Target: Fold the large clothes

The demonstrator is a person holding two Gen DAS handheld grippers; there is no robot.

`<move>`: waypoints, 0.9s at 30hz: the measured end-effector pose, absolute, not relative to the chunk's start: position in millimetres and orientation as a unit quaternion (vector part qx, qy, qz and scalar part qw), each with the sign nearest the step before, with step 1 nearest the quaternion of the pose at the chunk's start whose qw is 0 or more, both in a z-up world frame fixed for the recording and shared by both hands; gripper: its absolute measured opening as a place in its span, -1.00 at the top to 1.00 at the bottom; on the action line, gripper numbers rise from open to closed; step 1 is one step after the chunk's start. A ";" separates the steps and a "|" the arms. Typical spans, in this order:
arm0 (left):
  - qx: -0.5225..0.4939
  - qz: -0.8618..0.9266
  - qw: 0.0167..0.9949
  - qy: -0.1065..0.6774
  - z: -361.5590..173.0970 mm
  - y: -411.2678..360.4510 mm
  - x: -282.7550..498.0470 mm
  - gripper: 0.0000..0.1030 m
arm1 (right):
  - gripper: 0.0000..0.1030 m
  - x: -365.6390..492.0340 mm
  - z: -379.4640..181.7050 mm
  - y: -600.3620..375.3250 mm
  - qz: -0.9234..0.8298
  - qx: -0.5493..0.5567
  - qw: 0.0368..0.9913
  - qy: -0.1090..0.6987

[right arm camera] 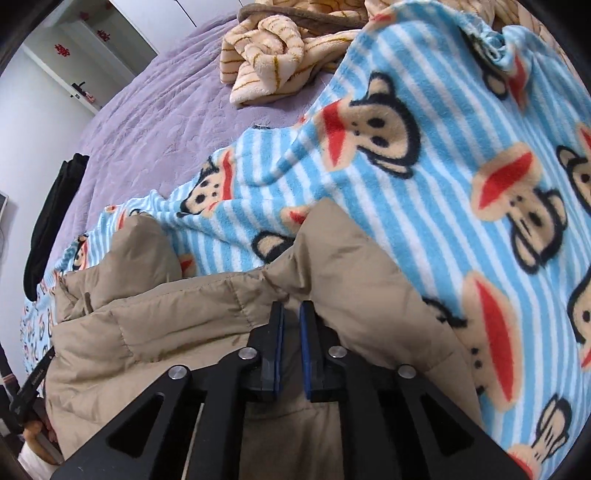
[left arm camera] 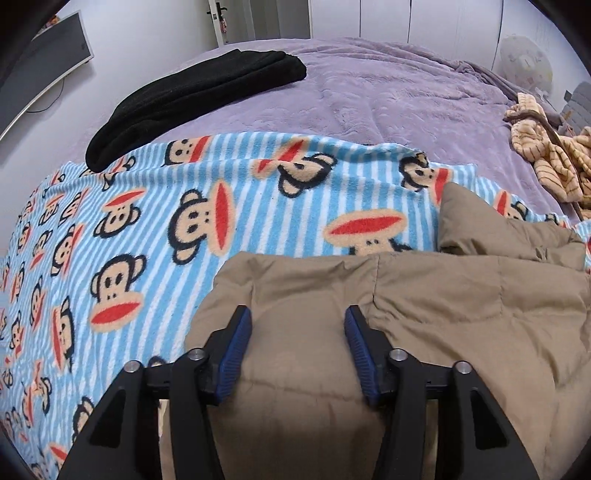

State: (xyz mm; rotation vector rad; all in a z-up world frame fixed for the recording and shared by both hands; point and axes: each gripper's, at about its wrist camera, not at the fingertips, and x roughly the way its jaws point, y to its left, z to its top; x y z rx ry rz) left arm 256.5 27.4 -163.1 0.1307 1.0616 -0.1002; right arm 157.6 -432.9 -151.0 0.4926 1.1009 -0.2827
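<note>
A wide bed covered with a plush lilac bedspread (left arm camera: 388,92) fills the room ahead. Across its near part lies a fleece blanket (left arm camera: 229,206) striped in light blue and white and printed with cartoon monkey faces with red mouths. On that blanket rests the task's garment, a tan quilted padded jacket (left arm camera: 424,302), puffy and creased, with one rounded fold rising toward the far side in both views.

A folded black garment (left arm camera: 192,99) lies at the far left edge of the bed, its near end overlapping the blanket. A crumpled cream fleece throw with thin brown stripes (left arm camera: 546,155) sits on the bedspread at the far right, just beside the blanket's corner in the right wrist view.

Beyond the bed stand pale walls, white cupboard doors (left arm camera: 388,18) and a white door with a dark handle (left arm camera: 221,18). A flat dark screen with a light frame (left arm camera: 48,55) is on the left wall.

The left gripper (left arm camera: 298,319) hangs over the jacket's near left corner, its blue-padded fingers (left arm camera: 236,347) spread well apart with nothing pinched between them. The right gripper (right arm camera: 291,314) points down over the jacket's quilted edge; its fingers (right arm camera: 306,350) stand only a narrow gap apart, and no fabric shows clamped in that gap.
</note>
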 end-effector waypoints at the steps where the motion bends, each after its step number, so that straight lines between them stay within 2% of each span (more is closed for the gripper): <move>1: 0.062 -0.049 0.858 0.507 -158.1 28.9 250.3 -0.44 | 0.30 150.9 -144.6 -429.8 -0.129 0.231 0.818 0.511; 2: 0.057 -0.056 0.856 0.511 -153.0 30.6 243.2 -0.60 | -0.01 144.8 -137.4 -424.4 -0.124 0.231 0.823 0.504; 3: 0.051 -0.061 0.854 0.514 -148.5 32.0 236.3 -0.64 | -0.10 138.6 -130.7 -418.8 -0.121 0.229 0.827 0.498; 4: 0.046 -0.065 0.853 0.516 -144.8 33.3 228.7 -0.66 | -0.17 133.3 -125.9 -413.2 -0.119 0.228 0.830 0.495; 7: 0.037 -0.069 0.848 0.524 -136.2 35.0 205.1 -0.66 | -0.17 115.8 -115.8 -399.7 -0.107 0.233 0.832 0.492; 9: 0.029 -0.073 0.843 0.532 -133.1 34.3 190.6 -1.00 | -0.27 103.4 -113.3 -392.5 -0.099 0.243 0.827 0.497; 10: 0.028 -0.072 0.843 0.533 -131.5 34.1 183.4 -1.00 | -0.35 95.3 -112.2 -390.7 -0.097 0.249 0.825 0.498; 13: 0.044 -0.066 0.837 0.542 -129.4 29.7 164.8 -1.00 | -0.38 69.6 -108.5 -384.8 -0.092 0.265 0.820 0.499; 16: 0.040 -0.065 0.827 0.557 -130.7 30.5 148.3 -1.00 | -0.55 42.4 -105.7 -379.7 -0.087 0.282 0.816 0.498; 21: 0.029 -0.062 0.816 0.575 -132.1 34.4 123.4 -1.00 | -0.57 4.7 -105.8 -374.8 -0.083 0.307 0.805 0.500; 27: 0.008 -0.054 0.798 0.600 -141.9 42.0 103.6 -1.00 | -0.72 -33.7 -120.6 -376.7 -0.096 0.354 0.781 0.505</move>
